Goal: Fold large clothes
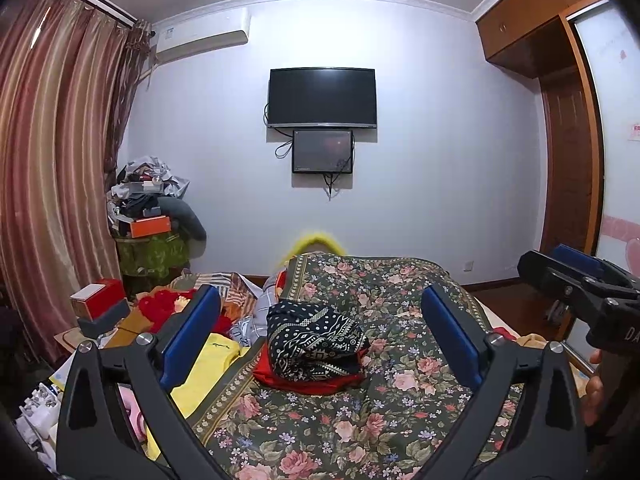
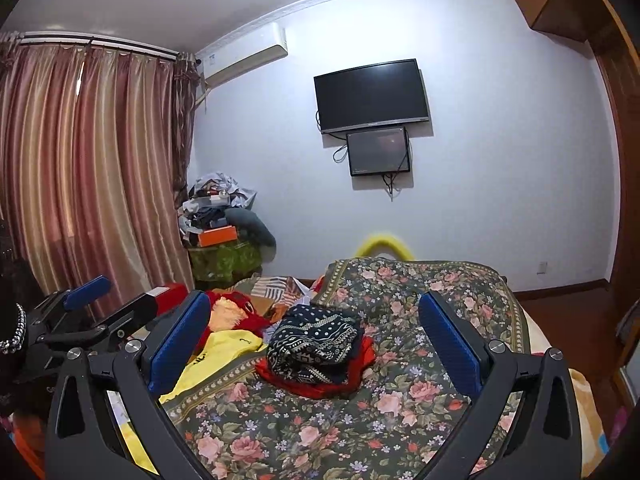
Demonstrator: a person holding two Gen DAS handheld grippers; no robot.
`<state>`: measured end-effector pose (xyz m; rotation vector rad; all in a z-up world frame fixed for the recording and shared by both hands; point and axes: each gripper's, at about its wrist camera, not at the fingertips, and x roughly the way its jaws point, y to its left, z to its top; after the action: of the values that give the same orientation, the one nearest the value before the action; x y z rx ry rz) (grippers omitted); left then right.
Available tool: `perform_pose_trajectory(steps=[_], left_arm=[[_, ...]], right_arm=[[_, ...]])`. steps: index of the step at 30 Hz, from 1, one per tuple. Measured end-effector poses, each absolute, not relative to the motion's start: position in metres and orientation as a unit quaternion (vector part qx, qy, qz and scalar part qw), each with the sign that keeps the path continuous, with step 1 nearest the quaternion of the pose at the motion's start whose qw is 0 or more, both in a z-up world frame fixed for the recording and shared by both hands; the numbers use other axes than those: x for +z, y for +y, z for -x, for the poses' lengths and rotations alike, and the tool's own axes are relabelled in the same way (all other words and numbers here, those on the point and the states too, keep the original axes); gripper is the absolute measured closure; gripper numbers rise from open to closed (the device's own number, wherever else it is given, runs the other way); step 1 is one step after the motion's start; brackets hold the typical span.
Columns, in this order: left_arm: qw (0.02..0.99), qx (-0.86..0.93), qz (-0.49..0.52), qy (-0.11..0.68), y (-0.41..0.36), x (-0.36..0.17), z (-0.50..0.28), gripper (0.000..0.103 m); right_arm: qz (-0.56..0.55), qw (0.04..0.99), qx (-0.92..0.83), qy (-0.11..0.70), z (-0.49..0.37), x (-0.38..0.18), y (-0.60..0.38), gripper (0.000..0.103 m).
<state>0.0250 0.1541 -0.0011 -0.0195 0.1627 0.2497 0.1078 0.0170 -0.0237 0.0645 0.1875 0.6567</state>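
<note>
Both grippers are held above the bed, pointing almost level toward the far wall, and both are empty. In the left wrist view the left gripper (image 1: 320, 336) has its blue pads wide apart, one at the lower left and one at the lower right of the frame, with nothing pressed between them. In the right wrist view the right gripper (image 2: 316, 336) stands the same way, jaws fully apart and holding nothing. The folded dark patterned garment (image 1: 316, 342) lies on top of a folded red garment (image 1: 308, 380), and this small stack rests on the floral bedspread (image 1: 400, 380), a little below the centre of both frames. It appears between the two pads in each view, but farther ahead on the bed, so it is not touched by either gripper. The stack looks finished, so in my judgement the next thing to fold is the yellow garment (image 1: 208, 368), which lies unfolded at the lower left of the frame, partly behind the left pad. In the right wrist view the same yellow garment (image 2: 216, 356) is also left of centre. Its long axis seems to run from the lower left up toward the centre. The left gripper is therefore the nearer one; the right must cross over the stack to reach it.
</note>
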Motion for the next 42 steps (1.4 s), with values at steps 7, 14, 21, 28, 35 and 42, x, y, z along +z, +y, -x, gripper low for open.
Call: perform_pose_trajectory(steps=[7,14,21,28,35,42], left_arm=[[0.988,0.128,0.009,0.085,0.152,-0.003,-0.028,0.001],[0.987,0.124,0.013,0.097,0.150,-0.006,-0.033,0.000],[0.988,0.116,0.017,0.101,0.148,-0.007,-0.033,0.000],[0.989,0.103,0.021,0.105,0.147,-0.008,-0.034,0.000],[0.988,0.088,0.026,0.122,0.147,-0.009,-0.038,0.000],[0.987,0.088,0.039,0.126,0.151,-0.009,-0.039,0.000]], right_arm=[[-0.029,0.943,0.319,0.093,-0.106,-0.021,0.016,0.000],[-0.029,0.942,0.321,0.099,-0.107,-0.022,0.016,0.000],[-0.024,0.942,0.318,0.099,-0.106,-0.020,0.014,0.000],[-0.023,0.944,0.311,0.110,-0.110,-0.021,0.014,0.000],[-0.024,0.945,0.305,0.118,-0.113,-0.019,0.012,0.000],[-0.029,0.947,0.298,0.116,-0.112,-0.019,0.009,0.000]])
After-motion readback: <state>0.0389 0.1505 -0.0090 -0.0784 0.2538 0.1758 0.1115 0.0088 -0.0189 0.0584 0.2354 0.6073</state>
